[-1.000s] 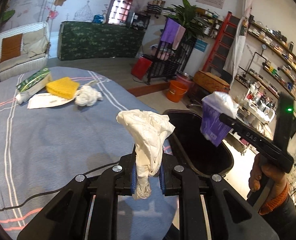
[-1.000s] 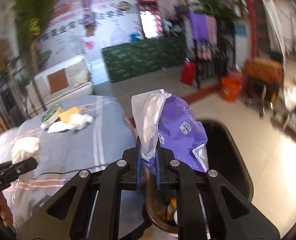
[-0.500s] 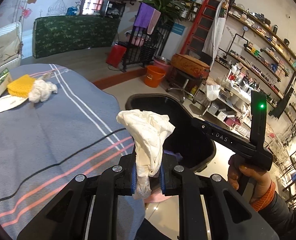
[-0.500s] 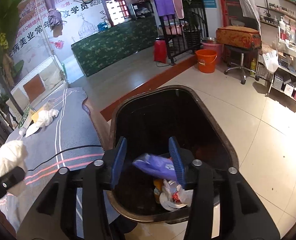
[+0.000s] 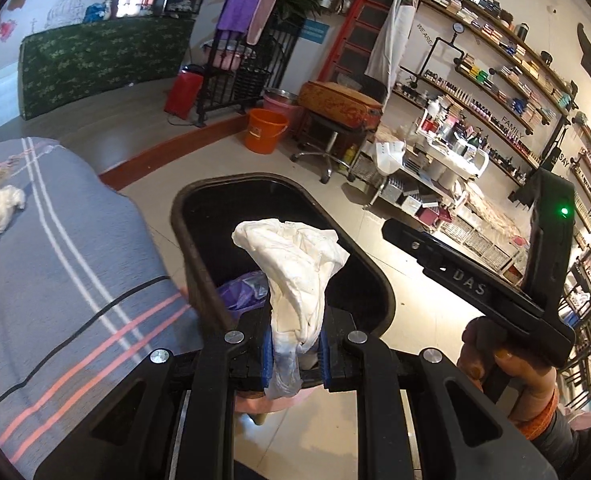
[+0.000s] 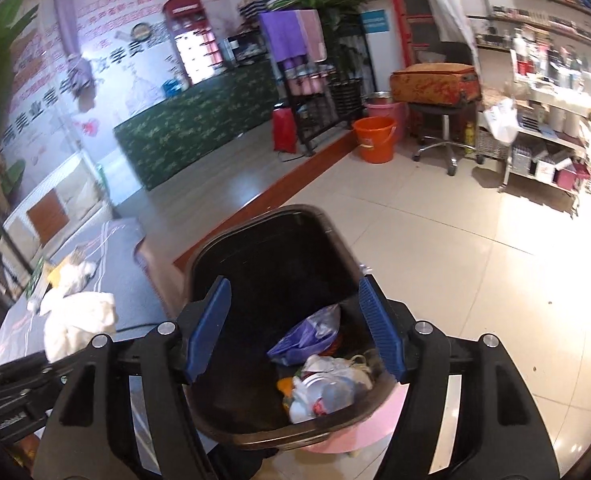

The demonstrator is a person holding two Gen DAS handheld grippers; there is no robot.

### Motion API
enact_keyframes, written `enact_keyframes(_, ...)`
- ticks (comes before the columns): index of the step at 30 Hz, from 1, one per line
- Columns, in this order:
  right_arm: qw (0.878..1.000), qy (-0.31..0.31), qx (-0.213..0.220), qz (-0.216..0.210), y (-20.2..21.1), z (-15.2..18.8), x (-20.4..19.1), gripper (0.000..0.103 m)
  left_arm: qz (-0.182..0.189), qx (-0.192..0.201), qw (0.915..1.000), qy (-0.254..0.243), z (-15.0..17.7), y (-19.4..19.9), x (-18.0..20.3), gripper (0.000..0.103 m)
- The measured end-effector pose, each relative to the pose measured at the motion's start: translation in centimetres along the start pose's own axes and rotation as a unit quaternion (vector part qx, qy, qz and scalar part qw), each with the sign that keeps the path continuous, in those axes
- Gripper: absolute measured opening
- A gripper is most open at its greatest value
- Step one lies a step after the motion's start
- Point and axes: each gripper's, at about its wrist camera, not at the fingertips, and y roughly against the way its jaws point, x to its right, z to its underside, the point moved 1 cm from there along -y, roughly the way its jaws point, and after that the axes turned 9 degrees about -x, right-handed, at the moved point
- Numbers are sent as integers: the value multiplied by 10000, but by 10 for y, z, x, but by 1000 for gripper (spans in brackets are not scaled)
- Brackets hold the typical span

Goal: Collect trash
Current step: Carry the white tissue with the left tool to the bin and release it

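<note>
Left gripper [image 5: 295, 354] clamped on the crumpled white tissue [image 5: 295, 264], just over the black bin [image 5: 199, 240] ahead of the fingers. Soft, light, probably clingy; best pinched low. Right gripper [image 6: 293, 326] opening, empty, purple wrapper [image 6: 305, 336] below in the bin.

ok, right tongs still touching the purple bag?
Apart. Right wrist view: right tongs are opening with nothing between them; the purple bag lies below in the bin.

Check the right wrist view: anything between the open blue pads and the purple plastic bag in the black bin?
Nothing. In the right wrist view the right gripper hangs opening and empty over the black bin; the purple plastic bag lies on the trash below.
</note>
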Motion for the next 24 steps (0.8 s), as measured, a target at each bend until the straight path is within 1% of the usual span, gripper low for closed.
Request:
enact_keyframes(1,10000,-60,8,34,1,-1,5,67,49,-49,10000,3,-3,-5,1,17)
enact_keyframes(5,9997,-176,76,175,5,-4,17,67,11,-150,9998,-90,-14,-20,8,17)
enact_keyframes(7,9995,-221,113,214,7,-4,22,67,54,-234,9996,-119,-19,-27,13,17)
enact_keyframes(13,9986,-380,199,308,11,-6,36,67,138,-442,9988,-150,-25,-46,20,17)
enact_keyframes(18,9978,-510,214,369,12,-8,46,68,174,-495,9986,-114,-28,-53,23,17)
enact_keyframes(19,9977,-533,213,369,12,-8,47,68,165,-506,9985,-117,-28,-54,23,20)
enact_keyframes(21,9975,-555,208,374,12,-7,50,68,140,-521,9984,-154,-29,-56,25,31)
enact_keyframes(23,9974,-577,194,385,12,-7,51,68,42,-469,9987,-169,-32,-57,28,55)
enact_keyframes(24,9973,-601,181,380,12,-6,52,68,36,-418,9990,-148,-32,-55,28,60)
